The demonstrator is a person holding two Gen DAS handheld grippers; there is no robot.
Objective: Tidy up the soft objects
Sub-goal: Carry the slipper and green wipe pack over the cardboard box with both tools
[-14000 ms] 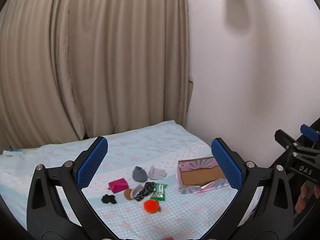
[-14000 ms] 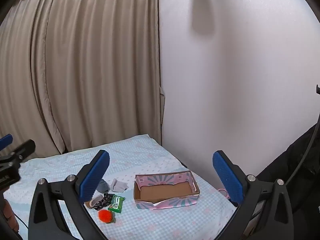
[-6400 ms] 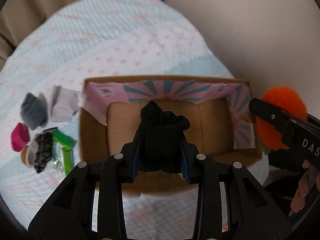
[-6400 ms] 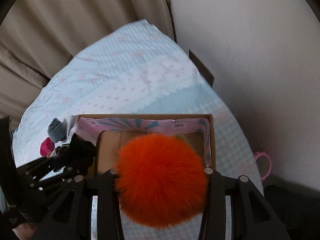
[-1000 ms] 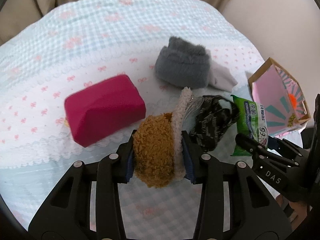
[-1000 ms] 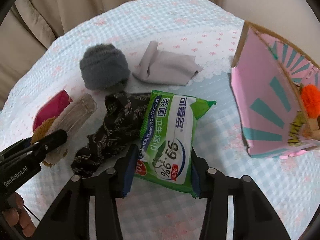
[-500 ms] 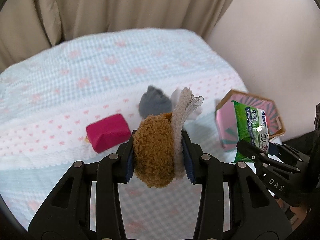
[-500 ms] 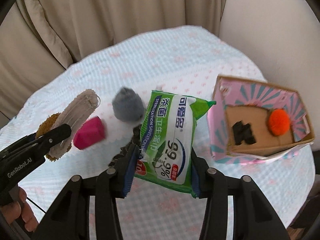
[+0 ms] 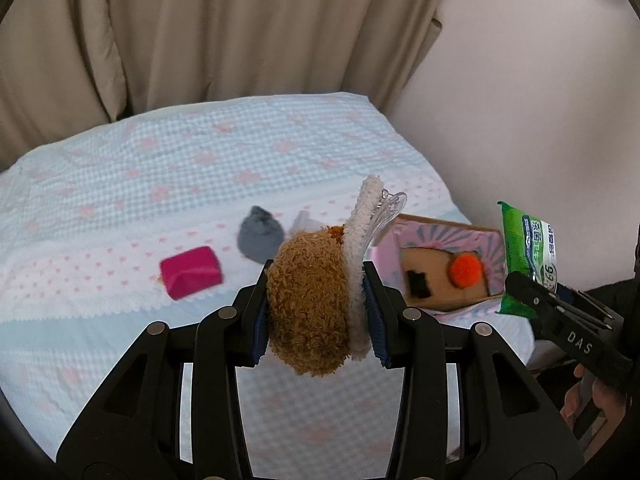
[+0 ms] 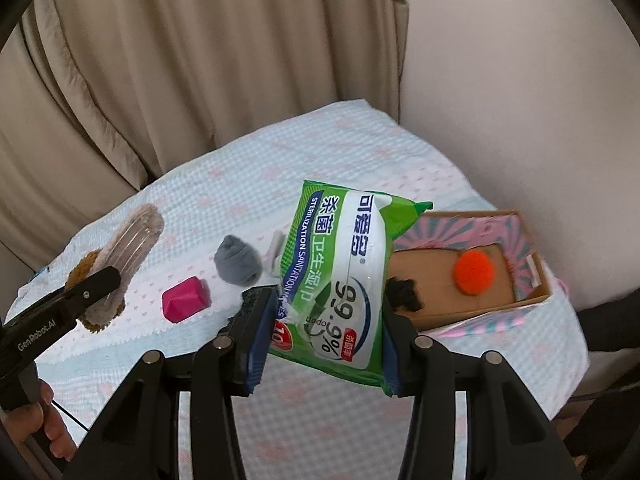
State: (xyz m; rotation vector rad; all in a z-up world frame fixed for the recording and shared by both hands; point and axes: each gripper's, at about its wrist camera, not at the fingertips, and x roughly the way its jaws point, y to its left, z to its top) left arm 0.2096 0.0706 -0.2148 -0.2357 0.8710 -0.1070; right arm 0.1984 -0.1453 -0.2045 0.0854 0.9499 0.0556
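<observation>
My left gripper [image 9: 318, 320] is shut on a brown fuzzy plush piece [image 9: 304, 280] with a white strip and a clear clip, held high above the bed. My right gripper [image 10: 326, 340] is shut on a green wet-wipes pack [image 10: 340, 264], also held in the air. Below to the right lies the pink-patterned cardboard box [image 10: 532, 304], with an orange pompom [image 10: 474, 272] and a small black item [image 10: 404, 294] inside. On the bed stay a grey sock ball [image 10: 236, 266], a magenta block [image 10: 186, 298], a pale folded cloth [image 9: 304, 222] and a dark patterned cloth [image 10: 250, 300] partly behind my right finger.
The light blue checked bed cover [image 9: 120, 184] spreads under everything. A beige curtain [image 9: 200, 40] hangs behind the bed and a plain wall [image 9: 520, 80] rises on the right. A person's hand [image 10: 44, 428] grips the left tool's handle.
Both grippers rose well above the bed, carrying the brown plush piece and the wipes pack. The box's inside with the pompom and black item came into view.
</observation>
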